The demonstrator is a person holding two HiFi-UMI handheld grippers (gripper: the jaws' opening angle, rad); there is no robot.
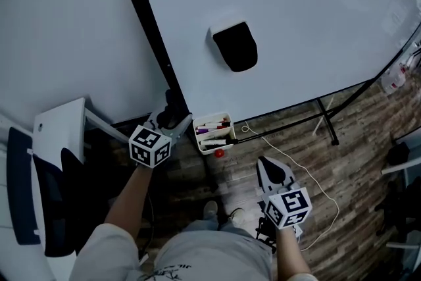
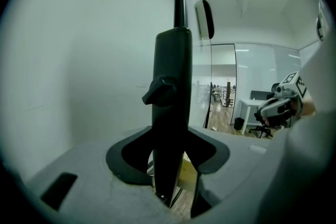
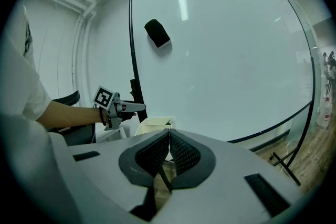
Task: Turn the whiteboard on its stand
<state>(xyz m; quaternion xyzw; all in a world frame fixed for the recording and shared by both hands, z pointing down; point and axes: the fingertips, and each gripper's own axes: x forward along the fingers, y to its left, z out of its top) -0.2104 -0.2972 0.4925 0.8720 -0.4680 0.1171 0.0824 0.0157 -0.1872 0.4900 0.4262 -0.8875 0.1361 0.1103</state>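
Observation:
The whiteboard [image 1: 296, 23] is a big white panel in a black frame [image 1: 148, 23], with a black eraser [image 1: 235, 46] stuck on it. My left gripper [image 1: 172, 116] is at the board's left edge, low down. In the left gripper view its jaws close round the black upright post [image 2: 173, 86], just under a small knob [image 2: 157, 91]. My right gripper [image 1: 271, 171] hangs lower, off the board, above the floor. Its jaws meet at the tips with nothing between them [image 3: 169, 136]. The right gripper view shows the whole whiteboard [image 3: 226, 60] and the left gripper [image 3: 137, 107] on the post.
A white box of markers [image 1: 212, 131] hangs at the board's lower edge, with a small red thing [image 1: 218, 153] below it. The stand's black leg [image 1: 327, 118] and a white cable [image 1: 309, 174] lie on the wood floor. A chair [image 1: 46, 194] stands at the left.

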